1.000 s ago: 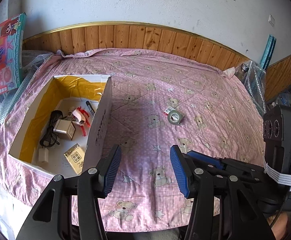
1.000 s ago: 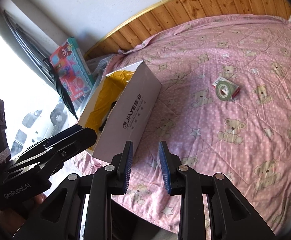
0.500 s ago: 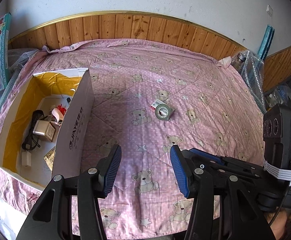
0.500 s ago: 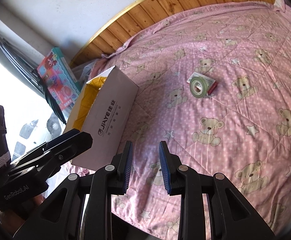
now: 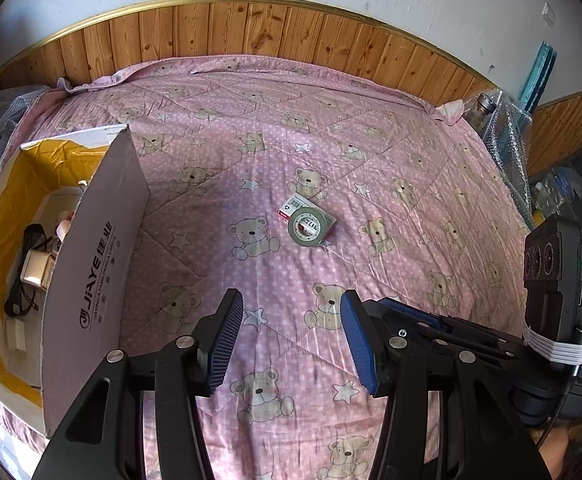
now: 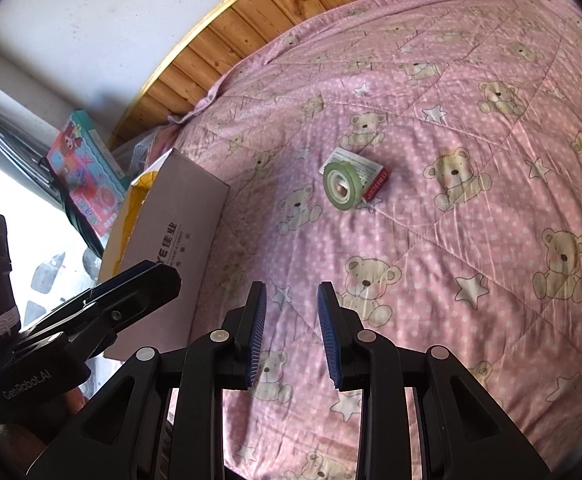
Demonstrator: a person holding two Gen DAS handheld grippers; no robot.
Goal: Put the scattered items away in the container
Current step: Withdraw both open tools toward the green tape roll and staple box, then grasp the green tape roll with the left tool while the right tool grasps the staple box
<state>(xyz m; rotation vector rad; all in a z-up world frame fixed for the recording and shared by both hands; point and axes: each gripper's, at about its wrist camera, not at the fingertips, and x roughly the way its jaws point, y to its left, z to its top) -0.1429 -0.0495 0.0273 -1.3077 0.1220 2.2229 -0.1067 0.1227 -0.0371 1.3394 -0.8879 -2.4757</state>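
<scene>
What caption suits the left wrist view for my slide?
Open left tongs face a green tape roll on a small red-edged box, beside the white cardboard box.

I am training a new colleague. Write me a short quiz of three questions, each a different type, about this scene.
1. True or false: the left hand-held gripper holds the tape roll.
2. The tape roll lies on: A) a small flat box B) a plate C) a cup.
3. Fill in: the open container stands at the bed's ____ side in the left wrist view.

Key: 1 false; 2 A; 3 left.
</scene>
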